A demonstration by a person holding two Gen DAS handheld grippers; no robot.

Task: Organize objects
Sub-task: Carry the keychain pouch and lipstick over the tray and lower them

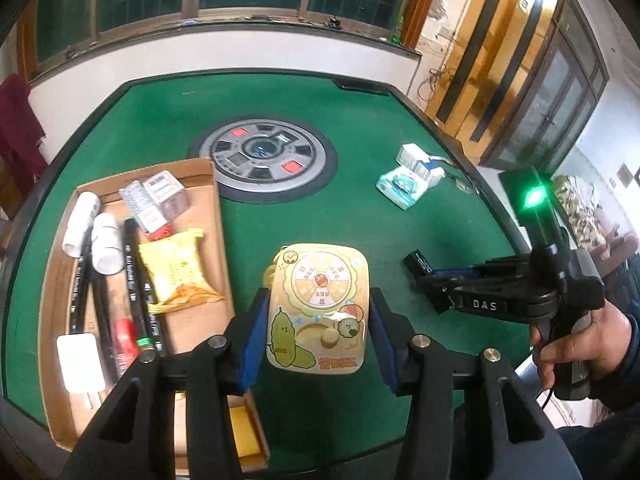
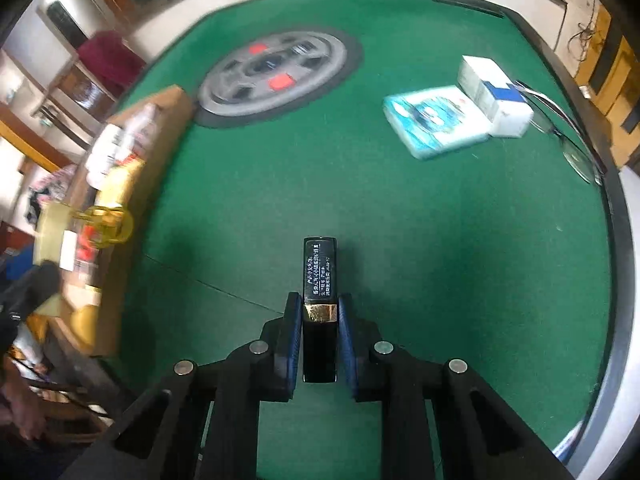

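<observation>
Step in hand: both loads carried toward shallow brown cardboard tray (image 1: pixel 192 208).

Left hand-held gripper (image 1: pixel 318 320) pinching flat yellow cartoon-printed toy case (image 1: pixel 318 304), just right of tray, apparently above green felt table (image 1: pixel 360 168).

Right hand-held gripper (image 2: pixel 319 340) pinching slim black box with gold band (image 2: pixel 319 280), further right of tray.

Next, likely: swing over tray, find bare spot, release.

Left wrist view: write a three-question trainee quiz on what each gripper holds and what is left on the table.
1. True or false: the left gripper holds the yellow toy.
2. What does the right gripper hold?
   A. black lighter
   B. marker
   C. tissue pack
3. Fill in: the snack packet lies in the cardboard ____.

Key: 1 true; 2 A; 3 tray.
</observation>
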